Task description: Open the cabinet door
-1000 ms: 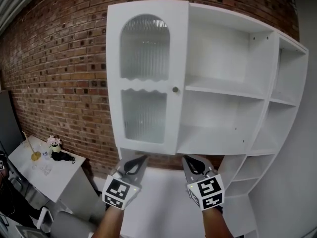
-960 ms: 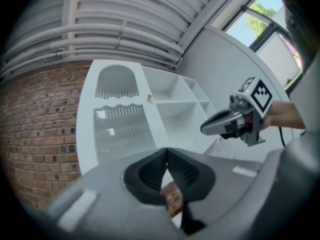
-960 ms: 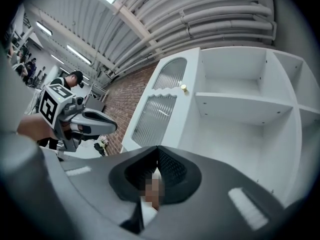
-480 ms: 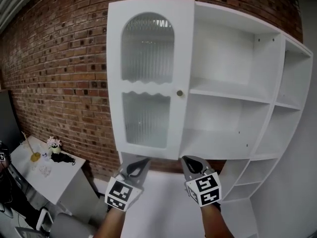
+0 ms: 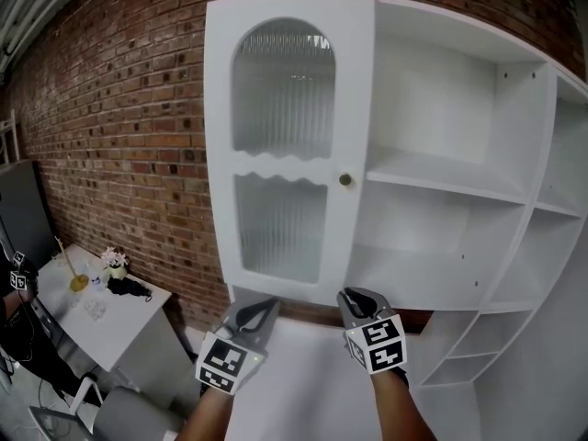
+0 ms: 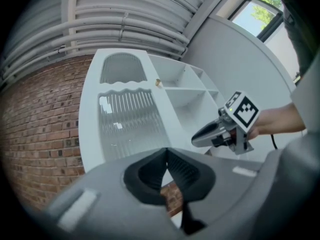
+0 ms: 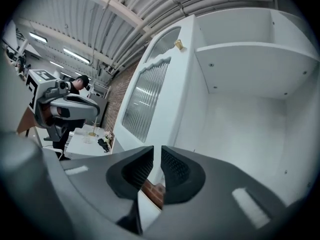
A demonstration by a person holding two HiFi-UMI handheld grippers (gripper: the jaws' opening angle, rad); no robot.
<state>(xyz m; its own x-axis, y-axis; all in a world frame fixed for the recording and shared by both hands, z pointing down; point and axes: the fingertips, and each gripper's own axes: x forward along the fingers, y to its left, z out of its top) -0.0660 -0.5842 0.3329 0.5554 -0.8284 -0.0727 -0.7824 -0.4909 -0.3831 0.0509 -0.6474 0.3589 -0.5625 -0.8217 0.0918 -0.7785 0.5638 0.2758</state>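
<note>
Both below cabinet door | left gripper closed, empty | right gripper opening, empty

Left gripper and right gripper: grey moulded housings, each carrying a white cube printed with black square markers, with a small green light at one corner. Pads: black, ribbed, wedge-shaped; the right gripper's jaws are opening with nothing between them. One black cable trails behind the right hand.

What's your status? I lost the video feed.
Left gripper shut, empty; right gripper opening, empty. Cabinet door looks closed, knob untouched. Nothing in the way.
</note>
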